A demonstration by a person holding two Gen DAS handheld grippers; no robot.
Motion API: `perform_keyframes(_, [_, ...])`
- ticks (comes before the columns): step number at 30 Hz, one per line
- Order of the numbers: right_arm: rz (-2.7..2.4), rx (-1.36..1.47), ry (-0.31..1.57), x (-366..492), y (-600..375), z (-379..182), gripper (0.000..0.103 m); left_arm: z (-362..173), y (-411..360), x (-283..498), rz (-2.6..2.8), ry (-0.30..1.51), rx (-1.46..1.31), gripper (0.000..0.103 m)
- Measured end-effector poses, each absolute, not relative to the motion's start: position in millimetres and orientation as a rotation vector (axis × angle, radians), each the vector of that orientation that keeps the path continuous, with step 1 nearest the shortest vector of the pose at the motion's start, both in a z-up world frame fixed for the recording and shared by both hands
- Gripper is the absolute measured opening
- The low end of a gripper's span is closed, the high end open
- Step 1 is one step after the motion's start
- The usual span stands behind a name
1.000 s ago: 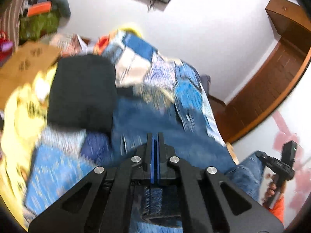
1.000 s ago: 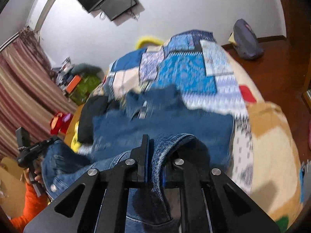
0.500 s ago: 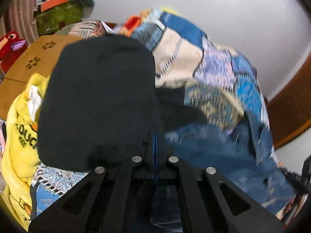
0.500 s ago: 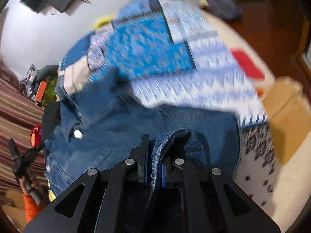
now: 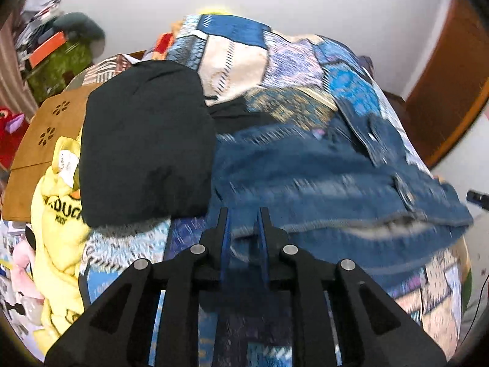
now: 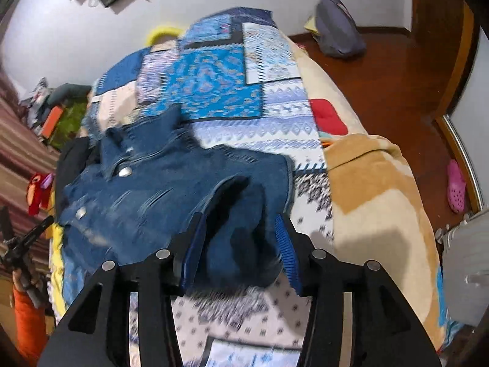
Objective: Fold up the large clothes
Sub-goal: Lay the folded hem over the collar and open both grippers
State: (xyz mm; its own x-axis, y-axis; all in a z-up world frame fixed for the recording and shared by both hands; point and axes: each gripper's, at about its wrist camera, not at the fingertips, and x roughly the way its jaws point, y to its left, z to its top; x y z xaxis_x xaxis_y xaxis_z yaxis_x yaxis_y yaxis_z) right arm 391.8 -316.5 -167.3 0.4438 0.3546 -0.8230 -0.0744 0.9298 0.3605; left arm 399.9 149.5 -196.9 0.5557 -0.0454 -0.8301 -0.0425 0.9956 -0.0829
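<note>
A blue denim jacket [image 5: 330, 180] lies on the patchwork bed cover [image 5: 293, 61], collar and metal buttons to the right in the left wrist view. In the right wrist view the jacket [image 6: 171, 183] lies in front of me with its collar at the far left. My left gripper [image 5: 243, 214] is open and empty at the jacket's near edge. My right gripper [image 6: 241, 223] is open, its blue pads on either side of a folded denim part that rests on the bed.
A folded black garment [image 5: 146, 153] lies left of the jacket, with a yellow printed garment [image 5: 58, 229] beside it. A brown blanket [image 6: 376, 202] covers the bed's right side. A grey bag [image 6: 339, 27] and pink shoe [image 6: 457, 189] lie on the wooden floor.
Both grippers were shut on denim and have opened. The jacket has dropped onto the bed, and both grippers have pulled back slightly from it.
</note>
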Motion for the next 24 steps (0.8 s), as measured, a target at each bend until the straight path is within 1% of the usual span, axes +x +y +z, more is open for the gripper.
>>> perform_keyframes(3, [0.327, 0.289, 1.062, 376.2, -298.2, -164.2, 0.044, -200.0, 134.4, 387.2, -0.053, 0.996, -0.078, 0.018])
perform_keyframes(5, [0.349, 0.231, 1.057, 370.1, -275.4, -165.7, 0.044, -203.1, 116.9, 377.5, -0.095, 0.999, -0.048, 0.028])
perform_keyframes(6, [0.357, 0.188, 1.045, 365.8, -264.5, -166.1, 0.044, -204.6, 108.6, 374.8, -0.110, 1.002, -0.037, 0.038])
perform_keyframes(7, [0.366, 0.140, 1.033, 360.6, -252.7, -167.3, 0.044, -206.5, 99.9, 372.2, -0.132, 1.004, -0.029, 0.042])
perform_keyframes(8, [0.384, 0.098, 1.030, 356.8, -240.6, -169.8, 0.044, -208.2, 90.5, 370.0, -0.156, 1.008, -0.016, 0.042])
perform_keyframes(10, [0.384, 0.022, 1.011, 348.9, -221.0, -175.3, 0.056, -212.1, 72.7, 366.8, -0.194, 1.012, 0.027, 0.042])
perform_keyframes(12, [0.371, -0.039, 0.971, 343.3, -206.7, -177.8, 0.064, -217.7, 60.2, 365.6, -0.213, 1.010, 0.059, 0.042])
perform_keyframes(16, [0.362, -0.100, 0.940, 334.7, -194.7, -176.7, 0.064, -238.1, 51.2, 372.8, -0.211, 1.046, 0.056, 0.042])
perform_keyframes(19, [0.383, -0.059, 0.921, 326.9, -200.1, -172.8, 0.064, -241.4, 52.8, 376.2, -0.213, 1.033, 0.044, 0.042])
perform_keyframes(24, [0.476, 0.076, 1.012, 322.0, -207.0, -189.7, 0.064, -246.4, 49.8, 379.5, -0.213, 1.020, 0.066, 0.042])
